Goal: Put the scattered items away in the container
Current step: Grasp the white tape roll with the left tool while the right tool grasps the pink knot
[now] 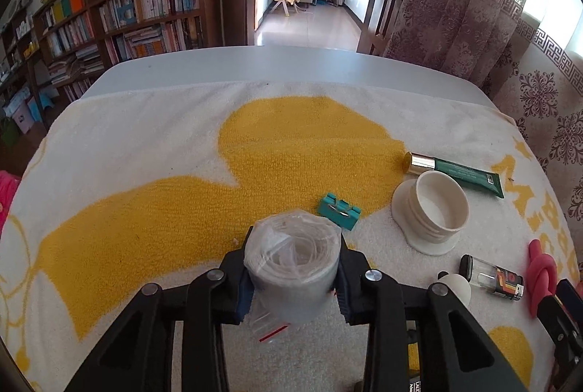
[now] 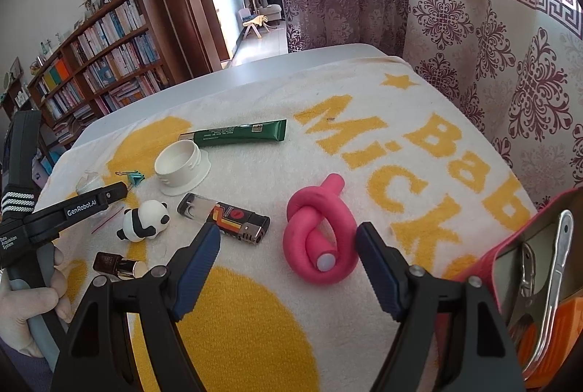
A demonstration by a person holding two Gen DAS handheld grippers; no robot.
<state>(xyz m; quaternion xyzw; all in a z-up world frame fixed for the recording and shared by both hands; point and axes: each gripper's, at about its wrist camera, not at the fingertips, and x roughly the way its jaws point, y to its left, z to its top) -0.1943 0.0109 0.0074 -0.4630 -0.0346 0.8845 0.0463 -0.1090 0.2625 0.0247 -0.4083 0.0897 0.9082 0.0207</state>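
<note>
Our left gripper [image 1: 293,277] was closed on a roll of clear bags [image 1: 293,253], its pads pressed to either side of the roll, which stood on end between them on the towel [image 1: 145,144]. We judged the step in hand to be the pick-up of that roll; whether it was already off the towel we could not tell. Our right gripper [image 2: 288,246] hung open and empty over the near towel, its fingers either side of the pink knot [image 2: 320,239] but not touching it.

The container [image 2: 539,268], a red box with a metal clasp, lay at the far right edge in the right wrist view, its inside mostly hidden. So the next move, as we judged it, called for a lift and a long carry rightward across the towel, with a steady squeeze, since the soft roll looked likely to deform or slip.

Just beyond the roll lay a teal clip [image 1: 339,209]. To its right stood a white lid [image 1: 431,213], with a green tube [image 1: 459,173] behind it. Nearer us were a panda [image 2: 144,220], a lighter [image 2: 226,217] and a small brown bottle [image 2: 118,266].

The lighter, the knot and our own right gripper lay between the roll and the container, so the carry would have to pass above them or the right gripper give way.
</note>
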